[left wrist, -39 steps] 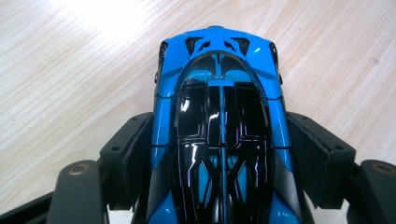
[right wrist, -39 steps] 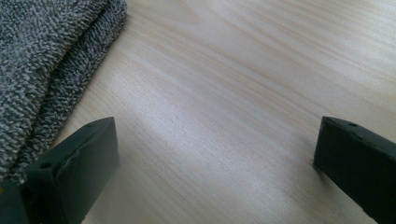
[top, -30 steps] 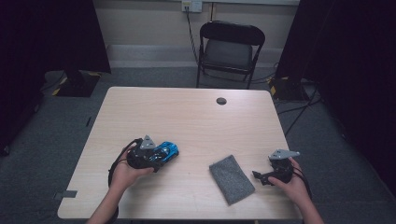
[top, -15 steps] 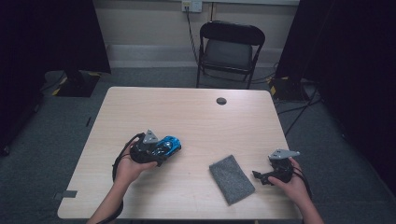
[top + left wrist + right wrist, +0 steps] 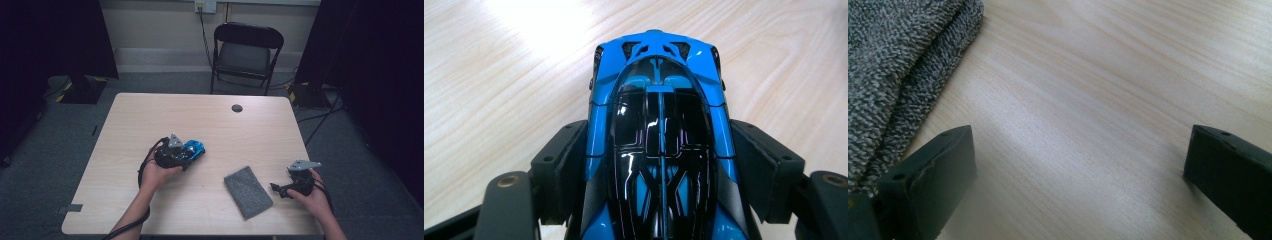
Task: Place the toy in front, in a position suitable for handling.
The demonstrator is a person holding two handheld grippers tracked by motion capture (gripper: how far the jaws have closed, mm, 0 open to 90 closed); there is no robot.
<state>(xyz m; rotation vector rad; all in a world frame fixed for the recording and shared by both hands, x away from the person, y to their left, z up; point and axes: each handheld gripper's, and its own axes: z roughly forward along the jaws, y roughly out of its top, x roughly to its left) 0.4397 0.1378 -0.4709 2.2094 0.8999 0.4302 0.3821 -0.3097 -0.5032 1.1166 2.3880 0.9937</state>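
A shiny blue and black toy car (image 5: 194, 149) (image 5: 659, 115) sits left of the table's middle. My left gripper (image 5: 189, 154) (image 5: 659, 155) is shut on it, one black jaw pressed against each flank, and the car's far end sticks out past the fingertips. A folded grey cloth (image 5: 247, 191) (image 5: 893, 65) lies flat near the front edge, right of centre. Just right of the cloth, my right gripper (image 5: 278, 190) (image 5: 1078, 165) rests low over the bare wood. Its jaws stand wide apart with nothing between them.
The light wooden table (image 5: 150, 120) has a small black round disc (image 5: 237, 108) near its far edge. A black folding chair (image 5: 245, 52) stands behind the table. Cables run along the floor at the right.
My left gripper has slid to the right across the table, carrying the blue car with it. The right gripper and the cloth have stayed put.
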